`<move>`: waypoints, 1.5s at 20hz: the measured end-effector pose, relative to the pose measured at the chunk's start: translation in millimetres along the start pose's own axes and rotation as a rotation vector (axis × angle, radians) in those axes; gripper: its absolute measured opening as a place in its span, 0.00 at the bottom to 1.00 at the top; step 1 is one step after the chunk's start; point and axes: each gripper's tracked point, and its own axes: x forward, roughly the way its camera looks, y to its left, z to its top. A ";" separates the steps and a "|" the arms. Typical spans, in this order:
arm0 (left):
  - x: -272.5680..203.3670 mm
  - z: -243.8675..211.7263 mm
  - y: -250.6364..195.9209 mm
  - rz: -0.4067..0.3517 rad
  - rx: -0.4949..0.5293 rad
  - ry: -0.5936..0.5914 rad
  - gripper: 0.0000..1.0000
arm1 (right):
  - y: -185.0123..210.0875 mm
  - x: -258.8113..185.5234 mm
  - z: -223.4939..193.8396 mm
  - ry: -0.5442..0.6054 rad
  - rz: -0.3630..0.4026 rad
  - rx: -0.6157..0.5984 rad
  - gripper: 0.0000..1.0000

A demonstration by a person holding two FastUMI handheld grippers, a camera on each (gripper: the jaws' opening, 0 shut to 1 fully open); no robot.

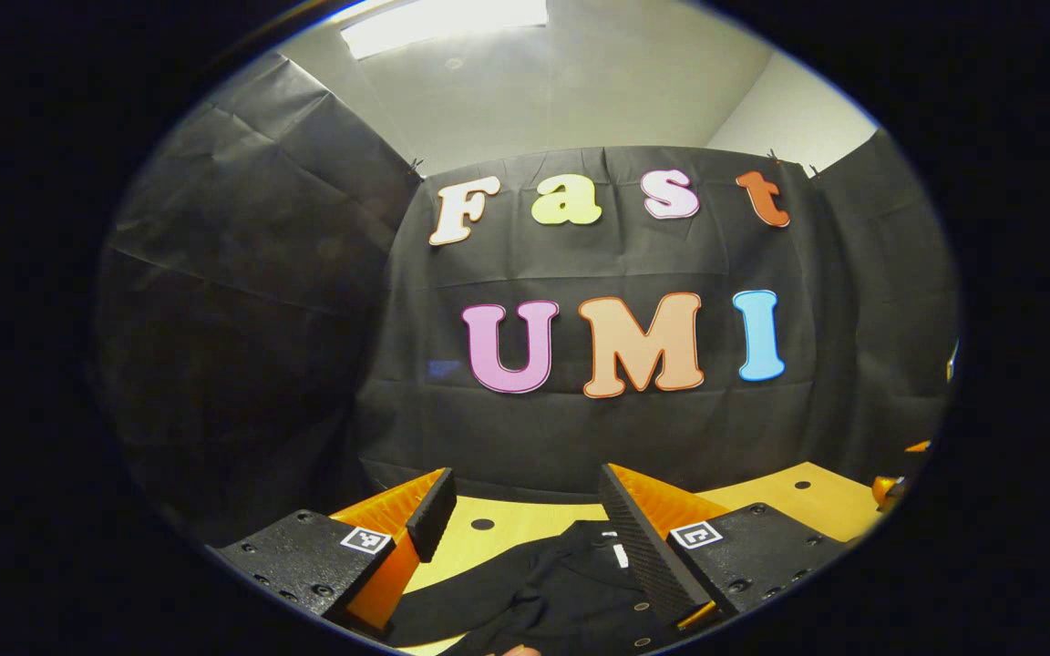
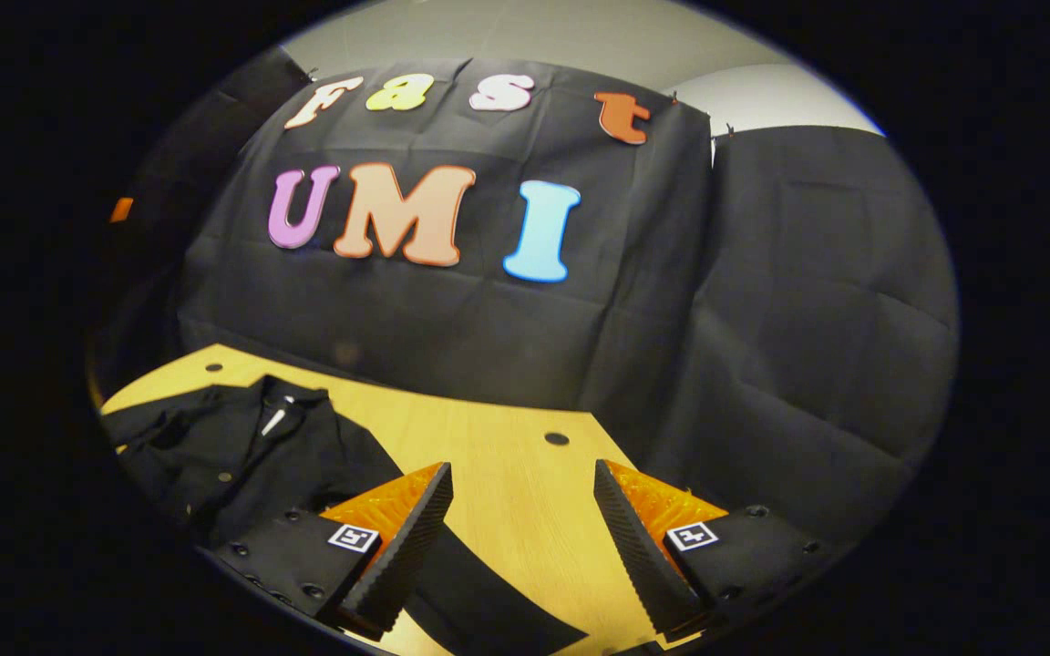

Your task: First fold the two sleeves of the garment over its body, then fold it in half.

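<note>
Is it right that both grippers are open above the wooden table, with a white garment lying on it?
Not quite. The garment is black, not white, as the right gripper view shows. The rest holds: the left gripper and right gripper are open above the wooden table.

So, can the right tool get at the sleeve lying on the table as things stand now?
Probably yes. The right tool is open, and the black sleeve lies flat on the wooden table just below its fingers, with nothing between them.
</note>
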 end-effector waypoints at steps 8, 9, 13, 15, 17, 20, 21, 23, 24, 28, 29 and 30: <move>-5.2 -1.1 -17.1 0.009 0.030 0.009 0.99 | -26.4 14.4 -111.7 0.254 0.002 -0.026 0.99; -5.1 -0.6 -18.7 0.011 0.031 0.010 0.99 | -26.8 12.6 -123.7 0.289 0.013 -0.021 0.99; -7.3 -0.8 -28.9 0.010 0.035 0.012 0.95 | -30.2 3.7 -164.2 0.408 0.039 0.013 0.99; -11.3 -2.4 -36.2 0.005 0.040 0.013 0.99 | -30.4 0.9 -176.1 0.437 0.048 0.027 1.00; -14.6 -2.8 -45.3 -0.002 0.043 0.015 0.95 | -31.6 -1.5 -186.9 0.459 0.057 0.033 1.00; -19.5 -3.7 -54.7 -0.002 0.048 0.012 0.95 | -30.0 -3.9 -200.6 0.499 0.081 0.049 1.00; -20.7 -3.2 -57.0 0.001 0.055 0.010 0.94 | -28.9 -4.6 -204.1 0.519 0.088 0.056 1.00; -24.3 -3.4 -58.5 0.006 0.061 0.007 0.99 | -24.9 -9.2 -215.3 0.553 0.110 0.065 1.00; -25.3 -4.8 -59.5 0.006 0.058 0.010 0.99 | -22.9 -7.6 -215.3 0.556 0.111 0.091 1.00; -25.1 -3.8 -57.1 0.010 0.053 0.000 0.99 | -11.0 -10.8 -213.1 0.571 0.134 0.189 0.89; -23.9 -3.1 -54.6 0.011 0.052 -0.004 0.93 | -6.9 -11.8 -212.1 0.568 0.145 0.169 0.87; -21.9 -4.6 -53.1 0.010 0.049 -0.003 0.99 | -1.0 -9.9 -210.2 0.561 0.158 0.151 0.72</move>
